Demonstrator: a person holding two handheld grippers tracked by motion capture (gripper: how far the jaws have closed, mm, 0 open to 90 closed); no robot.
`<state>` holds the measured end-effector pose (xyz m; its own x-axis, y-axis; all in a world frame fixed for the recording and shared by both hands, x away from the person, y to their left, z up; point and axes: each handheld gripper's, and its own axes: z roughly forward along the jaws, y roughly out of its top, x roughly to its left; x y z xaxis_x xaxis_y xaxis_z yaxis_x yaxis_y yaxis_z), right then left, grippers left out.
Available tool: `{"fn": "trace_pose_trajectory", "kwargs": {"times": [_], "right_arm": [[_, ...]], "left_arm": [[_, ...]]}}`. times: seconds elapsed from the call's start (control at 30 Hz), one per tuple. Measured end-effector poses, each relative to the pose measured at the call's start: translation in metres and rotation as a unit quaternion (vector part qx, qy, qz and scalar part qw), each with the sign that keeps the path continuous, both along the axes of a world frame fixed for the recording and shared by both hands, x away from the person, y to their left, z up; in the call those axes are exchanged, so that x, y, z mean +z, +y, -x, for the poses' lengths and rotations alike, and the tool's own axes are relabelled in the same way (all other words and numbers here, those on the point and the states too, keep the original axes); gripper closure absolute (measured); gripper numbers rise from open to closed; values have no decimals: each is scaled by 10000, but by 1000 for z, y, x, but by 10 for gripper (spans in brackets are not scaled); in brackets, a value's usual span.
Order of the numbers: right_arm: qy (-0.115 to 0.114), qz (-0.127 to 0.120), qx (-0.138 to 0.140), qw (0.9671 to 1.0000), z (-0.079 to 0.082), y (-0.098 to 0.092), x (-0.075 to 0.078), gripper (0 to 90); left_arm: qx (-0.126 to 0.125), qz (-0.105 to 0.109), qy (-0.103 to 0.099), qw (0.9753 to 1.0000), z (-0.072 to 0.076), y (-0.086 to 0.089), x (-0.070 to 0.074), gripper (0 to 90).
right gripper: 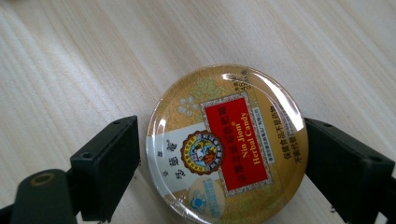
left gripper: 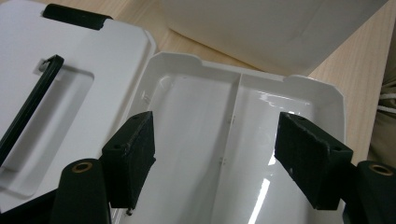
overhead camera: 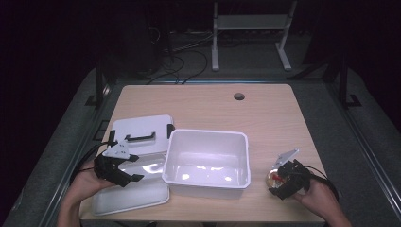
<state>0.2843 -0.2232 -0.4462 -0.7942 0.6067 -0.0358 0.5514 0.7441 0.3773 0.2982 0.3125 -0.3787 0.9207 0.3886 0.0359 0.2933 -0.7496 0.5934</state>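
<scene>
A round gold and red herbal candy tin (right gripper: 229, 140) lies flat on the wooden table (overhead camera: 213, 109) at the front right (overhead camera: 273, 177). My right gripper (right gripper: 222, 149) straddles it, open, with a jaw close on each side; its right jaw seems to touch the tin's rim. In the high view that gripper (overhead camera: 283, 182) sits at the tin. At the front left, my left gripper (overhead camera: 124, 168) hovers open over a shallow white two-compartment tray (left gripper: 196, 116), with nothing between its jaws (left gripper: 217, 140).
A deep white bin (overhead camera: 208, 134) stands at the table's middle front, its wall (left gripper: 271, 28) just beyond the tray (overhead camera: 142, 194). A white lid with a black handle (overhead camera: 142, 125) lies left of the bin, partly under the tray. A cable hole (overhead camera: 239, 96) is at the back.
</scene>
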Motion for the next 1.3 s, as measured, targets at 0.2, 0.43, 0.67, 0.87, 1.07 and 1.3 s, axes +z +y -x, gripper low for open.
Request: {"fn": "trace_pose_trajectory", "kwargs": {"times": [0.2,0.43,0.67,0.87,1.07,1.3], "right_arm": [[57,66,34,10000,-2,0,-2,164],[90,136,124,9998,-3,-1,0,195],[149,185,293,9993,-6,-1,8,199],[5,116,584,9982,-13,-2,27,199],[-99,142,936,9955,-20,0,45,199],[-163,222,1126,9933,-27,4,65,199]], "left_arm": [[22,22,-82,10000,3,0,1,271],[-16,36,-88,10000,2,-2,0,262],[-16,112,-97,9999,4,3,0,260],[38,100,-77,9999,3,3,-2,235],[30,140,-78,9999,3,4,-2,221],[-25,114,-38,9999,4,2,-4,213]]}}
